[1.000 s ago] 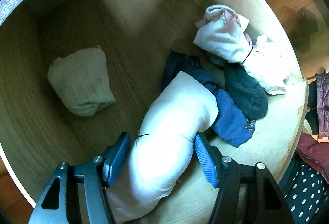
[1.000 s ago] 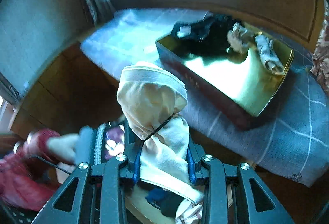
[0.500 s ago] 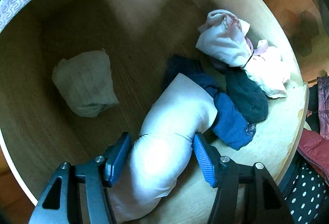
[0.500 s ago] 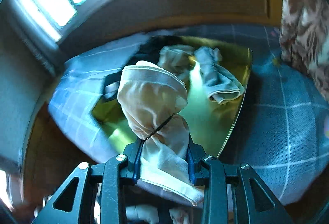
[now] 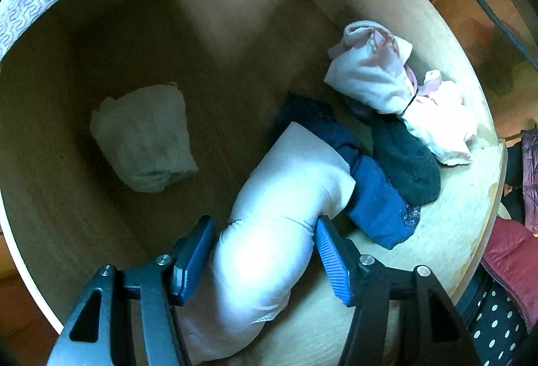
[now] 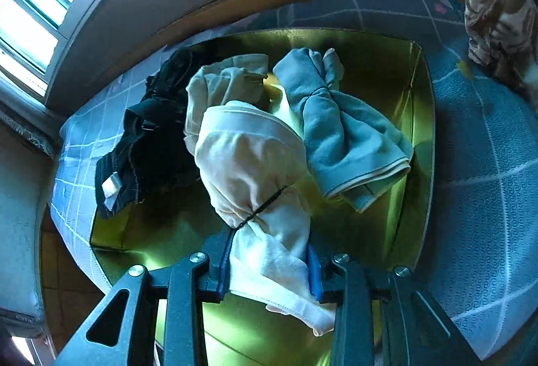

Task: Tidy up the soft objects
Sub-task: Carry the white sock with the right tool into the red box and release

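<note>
A white tied bundle [image 5: 285, 197] lies on the pale wooden surface [image 5: 447, 231], between the blue pads of my left gripper [image 5: 264, 222]. Its jaws are closing around the bundle: the right pad touches it, the left pad stands a little off. Beside it lie a blue sock [image 5: 376, 204], a dark green sock [image 5: 407, 160] and a pink-white bundle [image 5: 373, 73]. My right gripper [image 6: 269, 241] grips a cream bundle [image 6: 252, 157] tied with a black band, above the gold box [image 6: 386, 70]. Its jaws are opening, with the pads still on the cloth.
A folded white cloth [image 5: 144, 137] lies alone to the left. The box holds a grey-blue bundle [image 6: 343, 137], a second cream cloth [image 6: 222, 86] and a black garment [image 6: 151, 144] over its left rim. It sits on a blue checked cover [image 6: 487, 147].
My right gripper has swung with the cream bundle from beside the bed to over the gold box, rolling as it went. The left jaws have narrowed a little around the white bundle.
</note>
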`<control>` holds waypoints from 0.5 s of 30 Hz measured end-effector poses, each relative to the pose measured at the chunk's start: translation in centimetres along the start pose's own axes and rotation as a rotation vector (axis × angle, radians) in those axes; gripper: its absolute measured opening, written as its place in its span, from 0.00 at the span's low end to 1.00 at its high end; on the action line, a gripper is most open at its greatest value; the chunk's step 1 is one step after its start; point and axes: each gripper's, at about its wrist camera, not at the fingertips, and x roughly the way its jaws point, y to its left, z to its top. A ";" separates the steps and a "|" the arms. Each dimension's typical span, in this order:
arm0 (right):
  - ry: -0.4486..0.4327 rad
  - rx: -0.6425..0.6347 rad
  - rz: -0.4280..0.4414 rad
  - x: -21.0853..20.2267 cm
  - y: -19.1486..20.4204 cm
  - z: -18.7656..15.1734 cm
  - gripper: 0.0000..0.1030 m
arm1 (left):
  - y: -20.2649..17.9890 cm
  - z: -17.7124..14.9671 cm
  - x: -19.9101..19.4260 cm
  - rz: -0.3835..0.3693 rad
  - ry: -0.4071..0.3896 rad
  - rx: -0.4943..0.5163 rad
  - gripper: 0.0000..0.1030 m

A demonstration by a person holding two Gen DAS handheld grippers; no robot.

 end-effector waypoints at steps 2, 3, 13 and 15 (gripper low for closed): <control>0.004 -0.015 -0.020 0.5 0.3 0.1 0.36 | 0.0 0.0 0.1 -0.001 0.001 -0.001 0.60; 0.005 -0.022 -0.028 0.9 0.5 0.2 0.35 | 0.0 0.1 0.1 -0.003 0.002 -0.003 0.60; -0.045 -0.125 -0.214 0.5 1.7 0.1 0.62 | 0.2 0.3 0.2 -0.003 0.004 -0.004 0.60; -0.059 -0.138 -0.220 -0.1 1.6 0.0 0.62 | 0.2 0.3 0.3 -0.006 0.008 -0.003 0.60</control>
